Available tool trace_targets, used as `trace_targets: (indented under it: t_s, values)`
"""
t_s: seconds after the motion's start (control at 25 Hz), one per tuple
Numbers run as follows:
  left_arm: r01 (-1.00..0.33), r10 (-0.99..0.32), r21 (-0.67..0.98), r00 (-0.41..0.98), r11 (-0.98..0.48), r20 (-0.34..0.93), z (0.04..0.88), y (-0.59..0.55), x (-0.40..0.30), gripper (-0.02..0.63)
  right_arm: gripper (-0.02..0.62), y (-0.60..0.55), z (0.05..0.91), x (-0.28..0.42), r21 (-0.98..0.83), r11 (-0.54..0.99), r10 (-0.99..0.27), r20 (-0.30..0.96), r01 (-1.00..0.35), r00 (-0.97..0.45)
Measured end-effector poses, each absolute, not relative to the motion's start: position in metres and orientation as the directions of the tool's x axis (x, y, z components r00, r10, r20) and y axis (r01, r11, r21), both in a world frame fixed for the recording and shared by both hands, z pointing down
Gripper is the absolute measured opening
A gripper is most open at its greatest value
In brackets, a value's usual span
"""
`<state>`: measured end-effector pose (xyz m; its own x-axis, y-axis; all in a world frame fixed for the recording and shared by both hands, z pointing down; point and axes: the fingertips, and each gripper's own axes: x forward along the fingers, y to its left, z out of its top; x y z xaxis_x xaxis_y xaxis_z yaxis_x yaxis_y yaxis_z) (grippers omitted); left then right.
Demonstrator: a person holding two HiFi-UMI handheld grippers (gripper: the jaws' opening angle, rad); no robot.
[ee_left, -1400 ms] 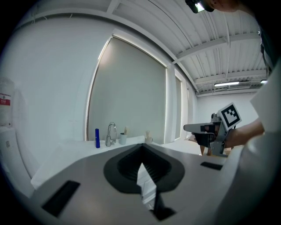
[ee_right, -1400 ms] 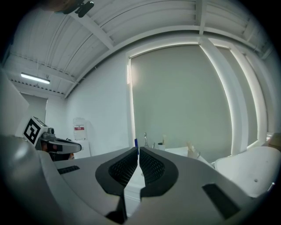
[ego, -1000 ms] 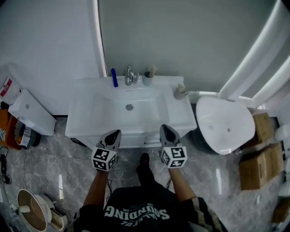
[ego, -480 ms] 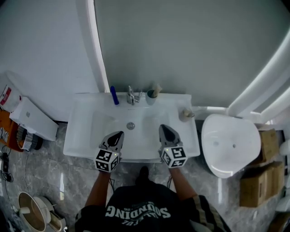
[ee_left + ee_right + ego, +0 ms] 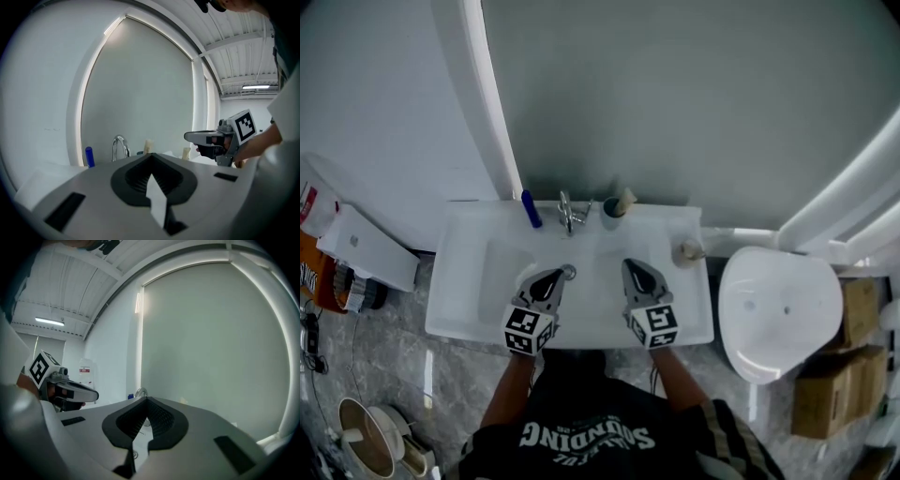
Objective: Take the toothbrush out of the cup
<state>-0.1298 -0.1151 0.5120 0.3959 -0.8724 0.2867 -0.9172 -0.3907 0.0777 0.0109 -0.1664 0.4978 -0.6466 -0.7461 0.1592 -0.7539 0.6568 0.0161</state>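
A grey cup (image 5: 609,210) stands on the back rim of the white sink (image 5: 459,300), just right of the tap (image 5: 570,212). A pale toothbrush (image 5: 624,200) sticks up out of the cup and leans right. In the left gripper view the toothbrush (image 5: 148,146) shows just past the jaws. My left gripper (image 5: 549,279) hovers over the basin near the drain, shut and holding nothing. My right gripper (image 5: 637,276) is level with it over the basin's right half, shut and holding nothing, well short of the cup. Each gripper shows in the other's view: the right gripper (image 5: 206,137), the left gripper (image 5: 75,392).
A blue upright object (image 5: 531,208) stands left of the tap. A small pale bottle (image 5: 687,251) sits on the sink's right corner. A white toilet (image 5: 780,309) and cardboard boxes (image 5: 834,394) are to the right. A large mirror (image 5: 694,103) fills the wall behind.
The person has stepped up to the sink. Both grippers moved forward from in front of its edge to over the basin, closer to the tap and cup. Jaws stayed shut.
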Motion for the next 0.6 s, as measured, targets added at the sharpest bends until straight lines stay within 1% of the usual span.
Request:
trace_targets:
  t_s: [0.4, 0.6]
  values:
    - [-0.891, -0.841, 0.087, 0.45, -0.445, 0.302, 0.528, -0.139, -0.122, 0.0, 0.0, -0.189, 0.511, 0.022, 0.016, 0.613, -0.782, 0.157, -0.79, -0.603]
    - [-0.874, -0.823, 0.095, 0.481, -0.477, 0.302, 0.533, -0.151, -0.105, 0.0, 0.0, -0.193, 0.524, 0.055, 0.005, 0.554, -0.817, 0.194, -0.833, -0.543]
